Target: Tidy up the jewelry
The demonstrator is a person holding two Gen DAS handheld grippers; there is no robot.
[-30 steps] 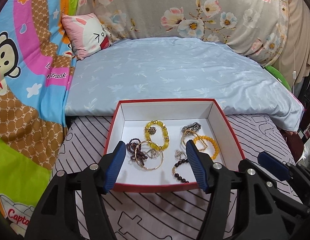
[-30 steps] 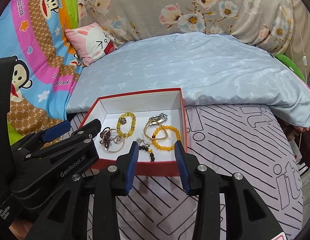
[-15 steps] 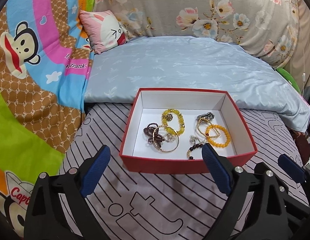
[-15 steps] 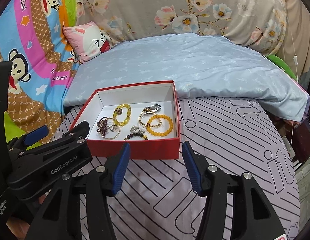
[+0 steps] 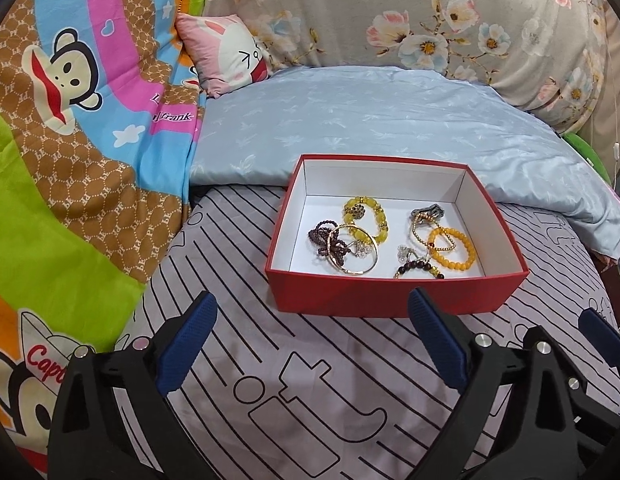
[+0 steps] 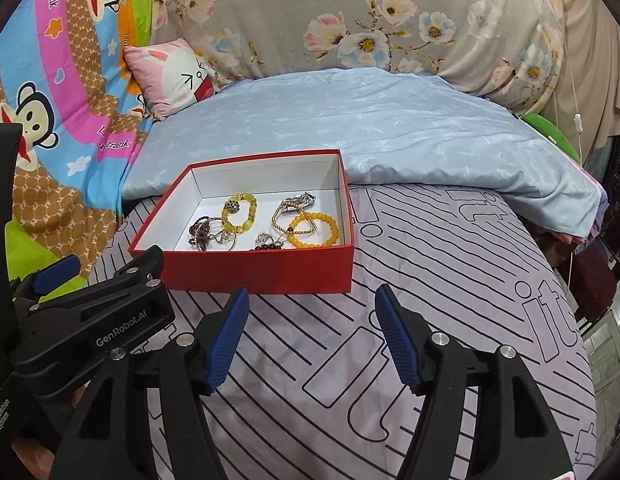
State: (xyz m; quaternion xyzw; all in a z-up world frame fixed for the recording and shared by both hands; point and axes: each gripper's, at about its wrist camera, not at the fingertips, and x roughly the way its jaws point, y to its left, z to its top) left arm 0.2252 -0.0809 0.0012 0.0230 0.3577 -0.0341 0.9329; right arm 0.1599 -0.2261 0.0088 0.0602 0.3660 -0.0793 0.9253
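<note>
A red box (image 5: 394, 294) (image 6: 266, 270) with a white inside sits on the striped bedsheet. In it lie a yellow bead bracelet (image 5: 366, 218) (image 6: 240, 210), an orange bead bracelet (image 5: 452, 248) (image 6: 314, 229), a gold bangle (image 5: 356, 252) over dark purple beads (image 5: 324, 240), a dark bead bracelet (image 5: 416, 269) and a metal clasp piece (image 5: 428, 213). My left gripper (image 5: 312, 322) is wide open in front of the box, nothing between its fingers. My right gripper (image 6: 312, 320) hangs before the box's near wall, jaws opening, empty. The left gripper's body (image 6: 90, 320) shows at left in the right wrist view.
A folded pale blue quilt (image 5: 390, 128) lies right behind the box. A pink rabbit cushion (image 5: 226, 54), a cartoon monkey blanket (image 5: 70, 120) at left and a floral cover (image 5: 430, 12) at the back hem in the bed. The bed's edge drops off at right (image 6: 590, 280).
Both grippers have drawn back from the box and opened wider. The left gripper's fingers, earlier over the box's front wall, now stand clear of it on the sheet side.
</note>
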